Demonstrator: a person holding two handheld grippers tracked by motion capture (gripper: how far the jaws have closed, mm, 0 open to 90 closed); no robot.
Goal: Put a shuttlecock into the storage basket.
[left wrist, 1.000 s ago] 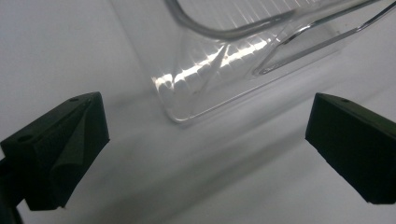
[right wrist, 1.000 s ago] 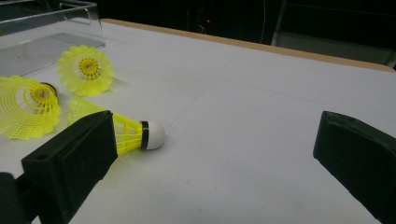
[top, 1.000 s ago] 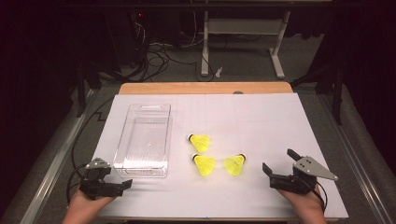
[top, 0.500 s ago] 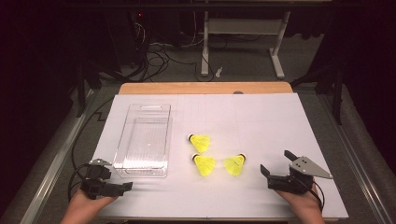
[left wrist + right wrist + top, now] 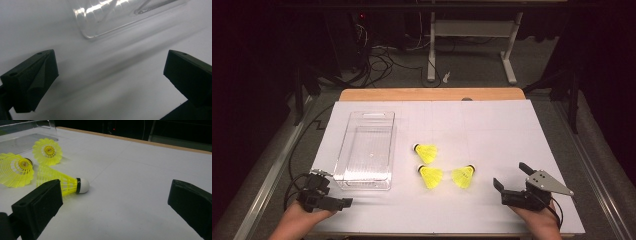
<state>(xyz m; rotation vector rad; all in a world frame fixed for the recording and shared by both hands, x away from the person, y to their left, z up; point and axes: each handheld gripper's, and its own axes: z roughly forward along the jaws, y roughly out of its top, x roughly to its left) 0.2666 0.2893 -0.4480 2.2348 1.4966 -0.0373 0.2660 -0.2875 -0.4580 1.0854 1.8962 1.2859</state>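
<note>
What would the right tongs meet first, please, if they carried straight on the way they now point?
Probably the nearest yellow shuttlecock, just left of their line; the right tongs stand open, otherwise bare white table lies ahead.

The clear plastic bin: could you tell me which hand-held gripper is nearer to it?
Left. The left hand-held gripper sits just below the clear plastic bin; the right hand-held gripper is beyond the shuttlecocks.

Worktop (image 5: 512, 130) covered by a white sheet, bare wood strip (image 5: 432, 94) showing along the far edge. Grey floor (image 5: 472, 65) beyond it, with a tangle of black cables (image 5: 384, 57) at left. White frame (image 5: 472, 37) stands further back: two legs with feet, crossbar between them. Small white object (image 5: 445, 76) on the floor near its left foot, too small to identify. Metal rails (image 5: 267, 175) run down both worktop sides. Background dark
</note>
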